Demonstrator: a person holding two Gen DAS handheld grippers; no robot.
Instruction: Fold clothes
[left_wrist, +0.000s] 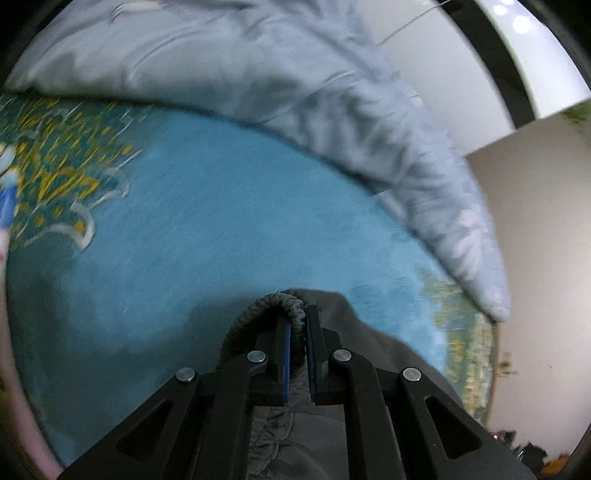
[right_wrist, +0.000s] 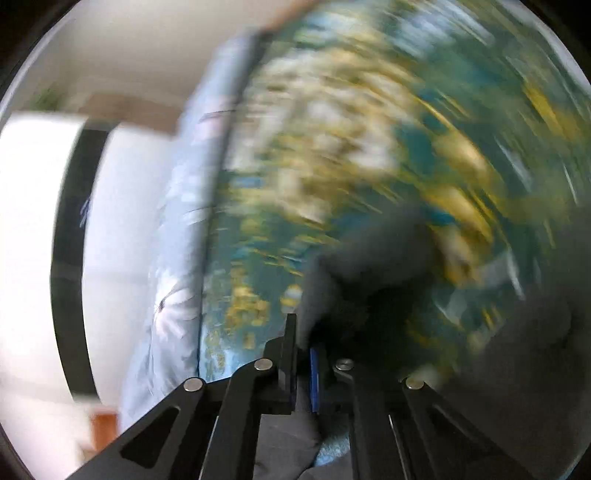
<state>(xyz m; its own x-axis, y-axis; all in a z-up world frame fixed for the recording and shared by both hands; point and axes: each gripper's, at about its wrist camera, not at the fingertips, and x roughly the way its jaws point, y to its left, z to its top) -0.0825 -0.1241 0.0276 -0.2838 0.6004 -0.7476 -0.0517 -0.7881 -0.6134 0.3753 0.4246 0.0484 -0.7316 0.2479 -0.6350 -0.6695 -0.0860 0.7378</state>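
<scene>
A dark grey garment with a gathered elastic waistband (left_wrist: 275, 306) hangs from my left gripper (left_wrist: 298, 325), which is shut on that band; the cloth drapes below and to the right of the fingers. In the right wrist view, blurred by motion, the same dark grey garment (right_wrist: 373, 266) bulges up ahead of my right gripper (right_wrist: 304, 347), and a fold of it is pinched between the blue pads (right_wrist: 314, 373), so that gripper is shut on it. The garment is held above a teal blanket (left_wrist: 207, 221).
The teal blanket has a yellow flowered pattern (left_wrist: 59, 162) at the left and along its right edge. A pale blue quilt (left_wrist: 332, 103) is heaped across the back and tapers down to the right. White wall and a dark frame (right_wrist: 70, 258) lie beyond the bed.
</scene>
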